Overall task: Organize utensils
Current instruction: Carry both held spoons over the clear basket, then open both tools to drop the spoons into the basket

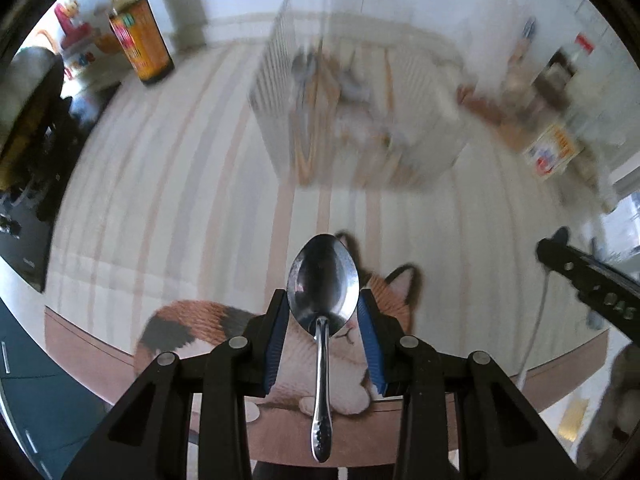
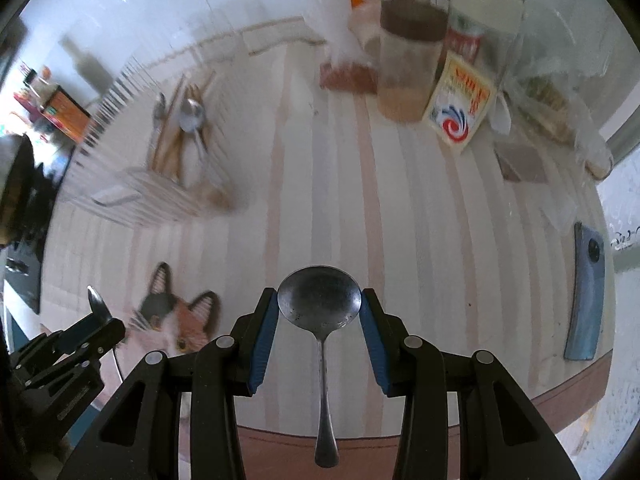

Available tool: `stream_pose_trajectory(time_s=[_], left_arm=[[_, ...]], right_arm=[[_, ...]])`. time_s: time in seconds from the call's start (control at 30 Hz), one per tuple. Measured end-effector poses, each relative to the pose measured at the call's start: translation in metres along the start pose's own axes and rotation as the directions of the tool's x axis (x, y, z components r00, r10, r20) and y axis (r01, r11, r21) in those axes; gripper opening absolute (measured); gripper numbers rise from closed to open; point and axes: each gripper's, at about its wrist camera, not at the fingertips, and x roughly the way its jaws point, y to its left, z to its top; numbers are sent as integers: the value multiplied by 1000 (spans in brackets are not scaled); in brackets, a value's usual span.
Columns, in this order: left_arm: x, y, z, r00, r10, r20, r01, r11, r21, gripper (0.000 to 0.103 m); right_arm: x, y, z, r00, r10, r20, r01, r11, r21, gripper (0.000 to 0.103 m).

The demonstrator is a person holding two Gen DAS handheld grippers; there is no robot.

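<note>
Left gripper (image 1: 323, 307): fingers clamp oval steel spoon (image 1: 322, 285) by bowl edges; bowl polished, concave face toward camera, ridged handle end trailing back between fingers.
Right gripper (image 2: 320, 309): fingers clamp round soup spoon (image 2: 319, 301) at bowl; metal dull, speckled, thin plain handle trailing back.
White utensil rack (image 2: 132, 184) well ahead of fingertips, blurred.

You can read very little here; motion blur smears most labels; the box (image 2: 460, 102) at one o'clock in your right wrist view carries red characters above a red-and-blue swirl, possibly Chinese; the bottle (image 1: 140, 36) at eleven o'clock shows illegible print.
</note>
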Motion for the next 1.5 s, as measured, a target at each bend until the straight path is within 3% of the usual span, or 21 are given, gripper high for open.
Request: stream_pose_trajectory(time_s=[0.1, 0.3, 0.5, 0.63, 0.83, 1.07, 1.2, 1.3, 1.37, 1.5], left_arm=[[-42, 5, 11, 997, -25, 78, 26, 1000, -11, 31], [-99, -1, 64, 979, -51, 197, 52, 999, 0, 31], [-117, -8, 129, 967, -43, 251, 37, 999, 31, 31], [-104, -6, 166, 974, -57, 221, 51, 998, 34, 31], [-50, 6, 210, 991, -89, 98, 90, 996, -3, 31], [14, 25, 227, 993, -106, -59, 103, 993, -58, 33], [19, 33, 224, 994, -82, -69, 76, 994, -78, 33], [16, 40, 217, 998, -29, -49, 25, 996, -89, 41], [14, 46, 213, 999, -13, -38, 9, 995, -100, 57], [8, 53, 206, 999, 40, -6, -40, 995, -92, 67]], right_arm=[[-22, 9, 7, 998, 37, 46, -37, 999, -1, 43], [-70, 30, 47, 983, 127, 135, -125, 992, -22, 43], [-92, 52, 106, 964, 194, 180, -190, 981, -41, 43], [-85, 67, 146, 962, 217, 169, -214, 976, -36, 43], [-40, 88, 191, 970, 223, 95, -223, 975, -7, 43], [25, 105, 204, 978, 206, -18, -206, 978, 11, 44], [56, 107, 204, 975, 193, -111, -192, 981, 23, 45], [57, 102, 198, 980, 167, -108, -166, 986, 23, 49], [54, 97, 193, 979, 178, -102, -175, 984, 42, 53], [45, 93, 188, 988, 135, -70, -134, 991, 27, 57]])
